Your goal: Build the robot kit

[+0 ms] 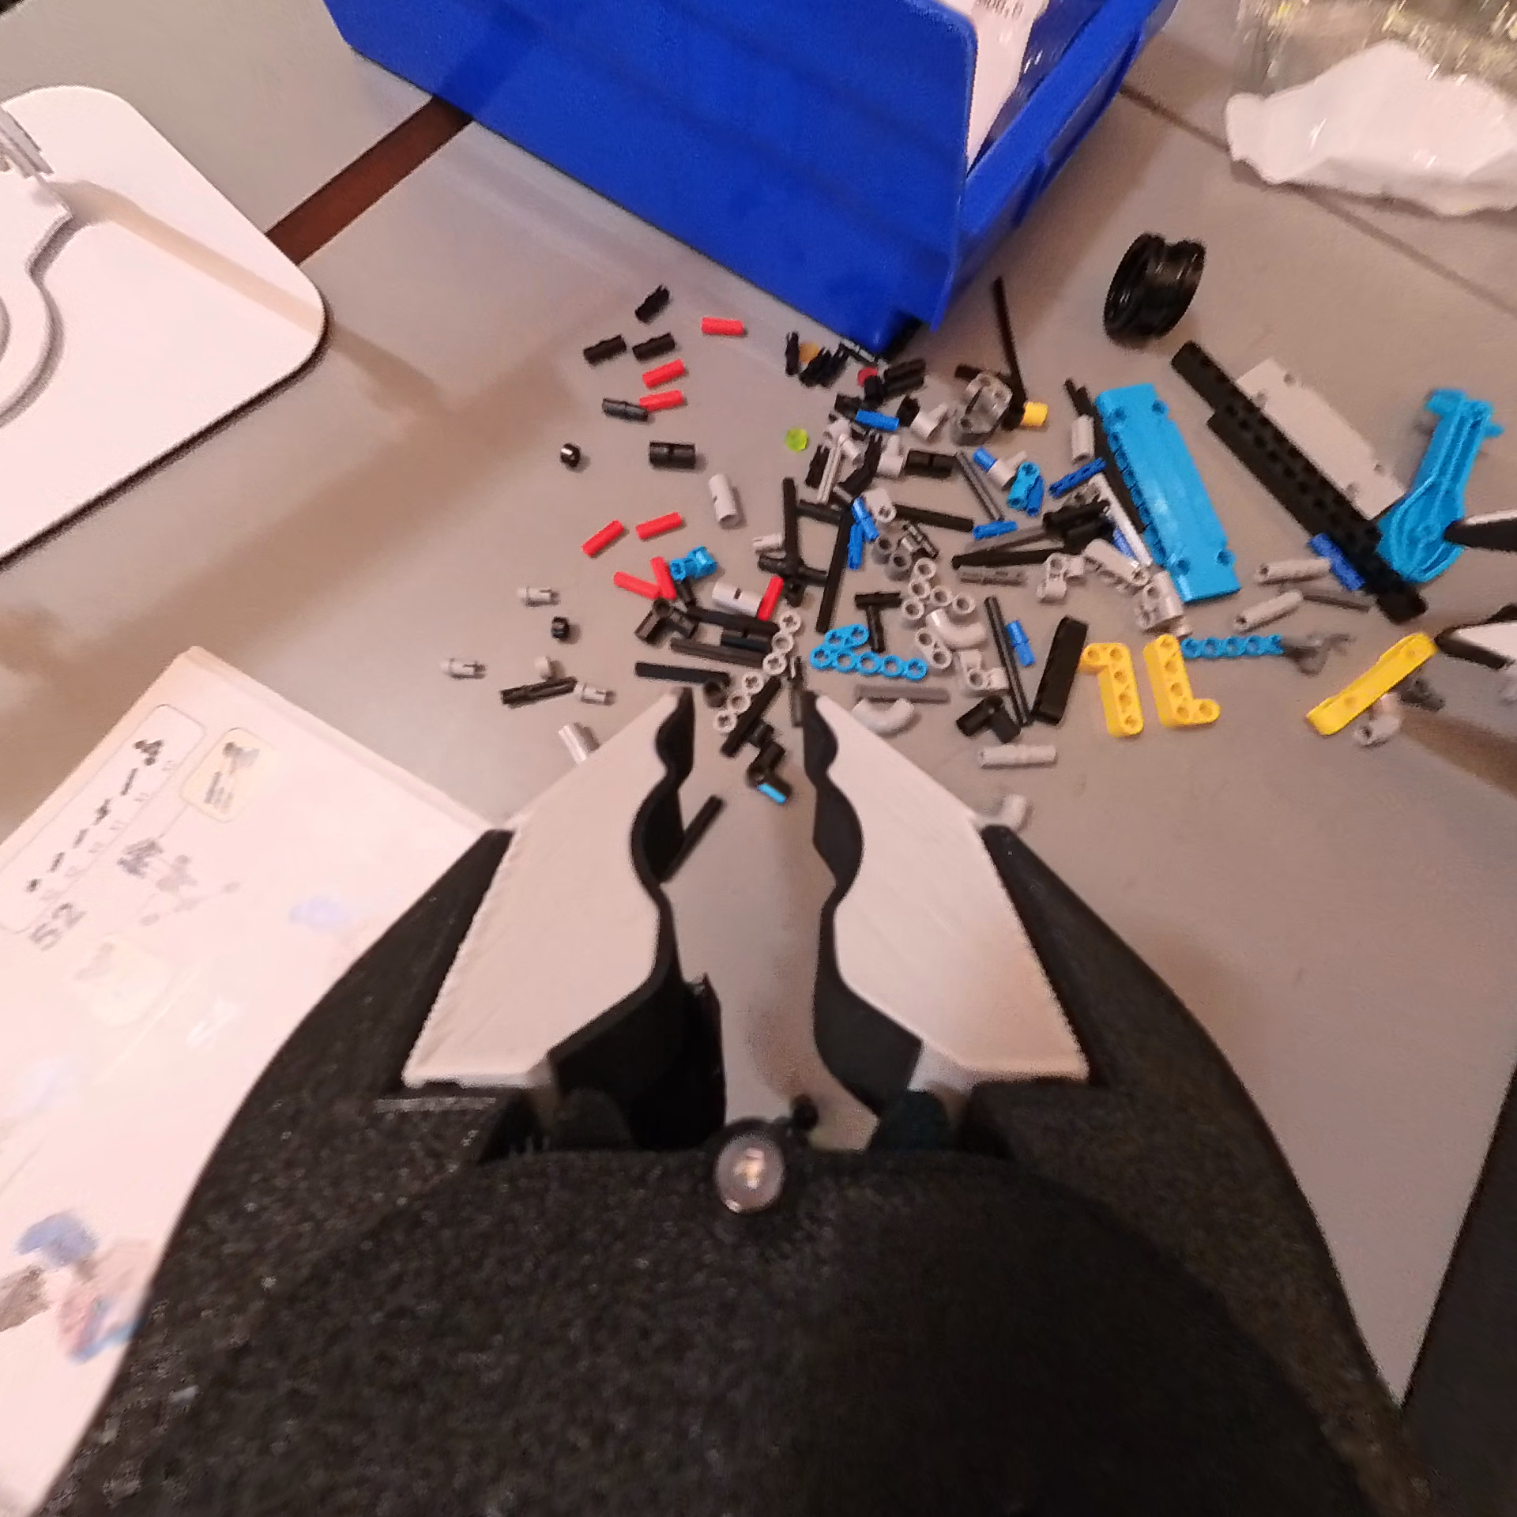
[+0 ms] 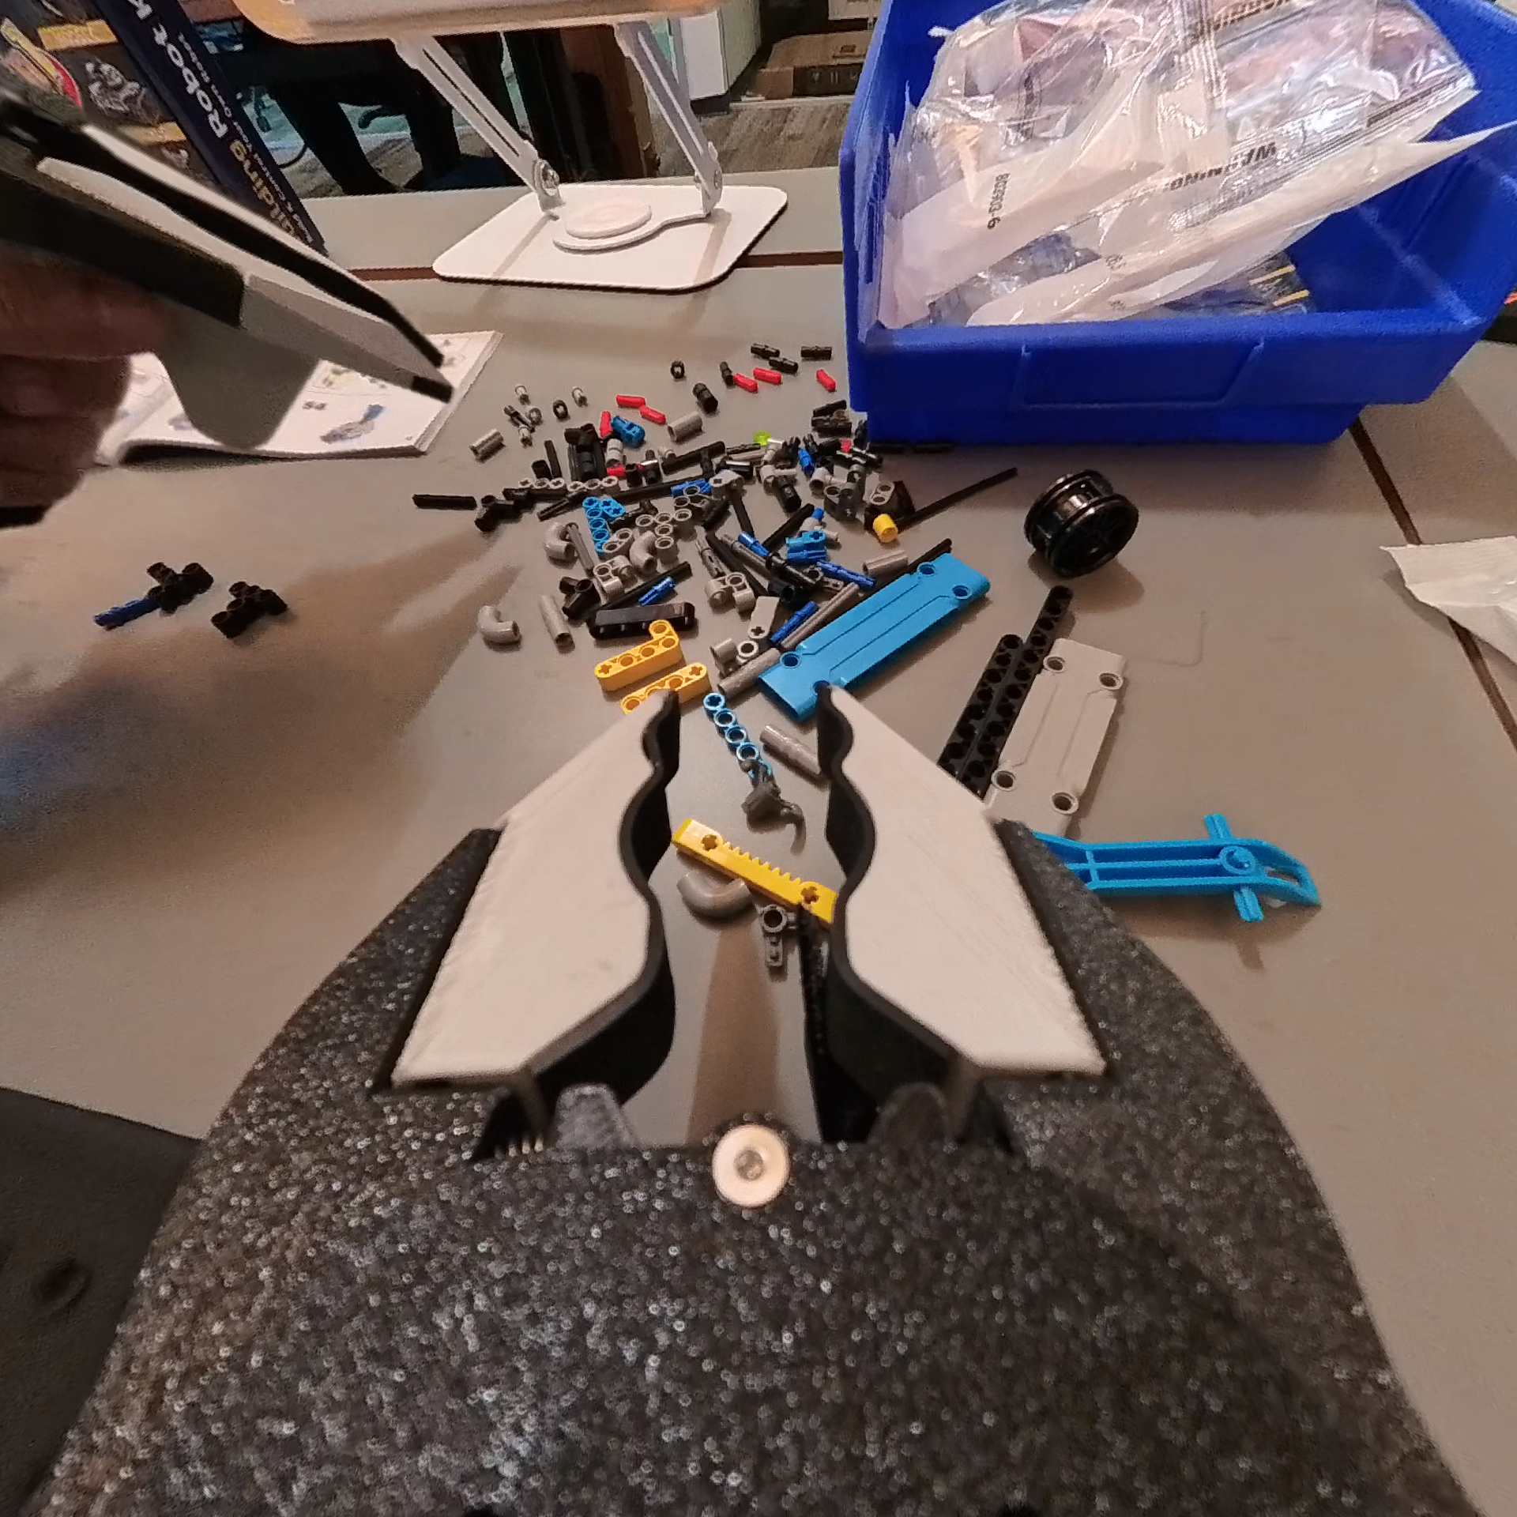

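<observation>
A pile of small building-toy parts (image 1: pixel 903 558) lies on the grey table (image 1: pixel 410 509): black, grey, red and blue pins, axles and beams. My left gripper (image 1: pixel 747 704) is open above the near edge of the pile, with small black and grey pins between its fingertips; it holds nothing. It also shows at the upper left of the right wrist view (image 2: pixel 427 373). My right gripper (image 2: pixel 747 704) is open and empty over a thin blue beam (image 2: pixel 731 731), with a yellow toothed rack (image 2: pixel 755 870) and a grey elbow (image 2: pixel 714 896) farther back between its fingers.
A blue bin (image 2: pixel 1149 386) with plastic bags (image 2: pixel 1149 123) stands behind the pile. Nearby lie a black wheel (image 2: pixel 1079 521), blue panel (image 2: pixel 878 632), long black beam (image 2: pixel 1001 689), grey panel (image 2: pixel 1059 731), blue wing piece (image 2: pixel 1190 866), yellow L-beams (image 2: pixel 648 661), a booklet (image 1: pixel 205 903) and a white stand base (image 2: pixel 607 238). About 20 centimeters separates my left fingertips from my right. The black wheel (image 2: pixel 1079 521) lies some 12 centimeters from my right tips, 25 centimeters from my left tips. Look for it in the left wrist view (image 1: pixel 1188 285) too.
</observation>
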{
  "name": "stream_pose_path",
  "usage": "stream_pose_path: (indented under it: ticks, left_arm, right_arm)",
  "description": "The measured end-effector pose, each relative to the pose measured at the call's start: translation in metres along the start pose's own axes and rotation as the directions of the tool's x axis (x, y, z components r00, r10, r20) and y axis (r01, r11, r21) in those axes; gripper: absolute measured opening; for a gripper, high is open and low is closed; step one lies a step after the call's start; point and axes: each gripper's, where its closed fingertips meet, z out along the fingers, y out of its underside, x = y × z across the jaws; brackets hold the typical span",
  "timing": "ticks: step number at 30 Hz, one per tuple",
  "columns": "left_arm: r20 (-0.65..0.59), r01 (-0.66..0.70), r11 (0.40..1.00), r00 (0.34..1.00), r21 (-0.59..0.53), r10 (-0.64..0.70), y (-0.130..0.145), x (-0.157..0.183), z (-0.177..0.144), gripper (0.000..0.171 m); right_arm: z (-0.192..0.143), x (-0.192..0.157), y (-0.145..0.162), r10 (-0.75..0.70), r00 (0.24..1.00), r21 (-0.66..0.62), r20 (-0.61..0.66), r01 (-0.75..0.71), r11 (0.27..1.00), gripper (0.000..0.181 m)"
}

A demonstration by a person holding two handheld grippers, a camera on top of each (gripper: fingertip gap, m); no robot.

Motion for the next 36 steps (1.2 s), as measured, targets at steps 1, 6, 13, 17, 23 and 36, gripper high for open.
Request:
stream_pose_path:
  ticks: [1,6,13,17,23,36]
  left_arm:
    - [-0.012,0.011,1.000,1.000,0.012,-0.011,-0.001,0.003,0.003,0.026]
    - [0.015,-0.047,0.999,0.999,0.012,0.047,0.002,0.002,0.010,0.026]
    - [-0.011,-0.046,0.999,0.999,0.002,0.046,0.017,0.005,0.011,0.026]
    - [-0.020,-0.040,0.999,0.999,-0.006,0.040,0.022,0.005,0.008,0.026]
    - [-0.010,-0.045,0.999,0.999,0.006,0.046,0.023,0.003,-0.001,0.026]
    - [-0.003,0.021,1.000,1.000,-0.022,-0.021,0.059,-0.009,-0.017,0.026]
  right_arm:
    - [0.000,0.000,0.000,0.001,1.000,0.003,-0.001,-0.001,1.000,0.033]
    - [-0.001,0.002,-0.002,0.006,1.000,0.012,-0.006,-0.006,1.000,0.033]
    - [0.000,0.003,0.000,0.006,1.000,-0.001,-0.012,-0.006,1.000,0.033]
    - [0.000,0.004,0.000,0.014,1.000,-0.003,-0.014,-0.014,1.000,0.033]
    - [0.002,0.003,0.002,0.016,1.000,-0.020,-0.010,-0.016,1.000,0.033]
    - [0.006,0.003,0.007,0.016,1.000,-0.056,-0.009,-0.016,0.998,0.033]
